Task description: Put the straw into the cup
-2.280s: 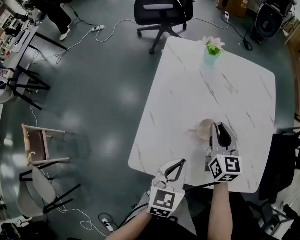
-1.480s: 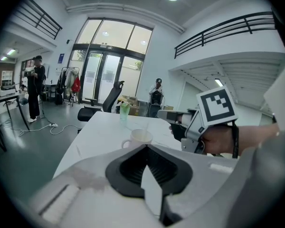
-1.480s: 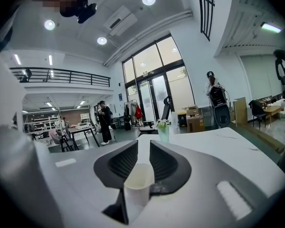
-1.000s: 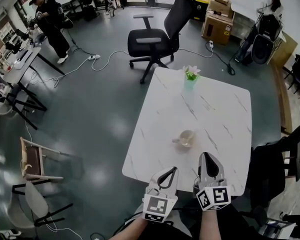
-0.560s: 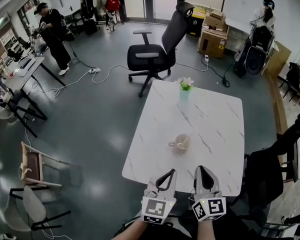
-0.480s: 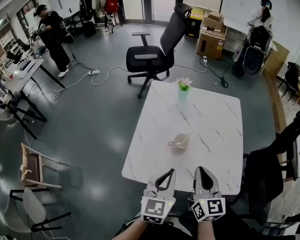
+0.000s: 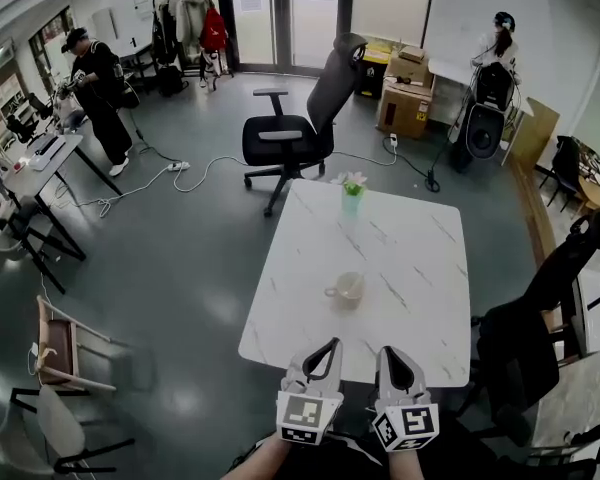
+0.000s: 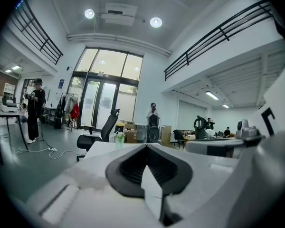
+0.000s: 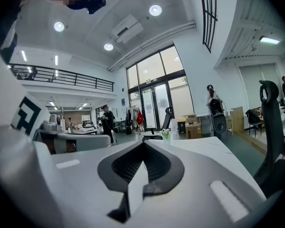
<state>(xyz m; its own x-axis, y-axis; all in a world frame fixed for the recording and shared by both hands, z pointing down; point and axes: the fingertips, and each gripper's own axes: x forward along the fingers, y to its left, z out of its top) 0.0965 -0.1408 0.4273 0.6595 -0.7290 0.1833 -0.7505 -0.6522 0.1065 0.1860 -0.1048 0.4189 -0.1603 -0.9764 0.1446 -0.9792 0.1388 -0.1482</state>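
Head view shows a small beige cup (image 7: 348, 288) mid white marble-patterned surface (image 7: 420, 268); the straw is too small to make out. Well short of the cup, left hand-held gripper (image 7: 331, 345) and right hand-held gripper (image 7: 391, 352) hold jaws closed, empty.

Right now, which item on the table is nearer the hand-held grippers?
The beige cup, near the middle of the table; the green vase of flowers stands at its far edge.
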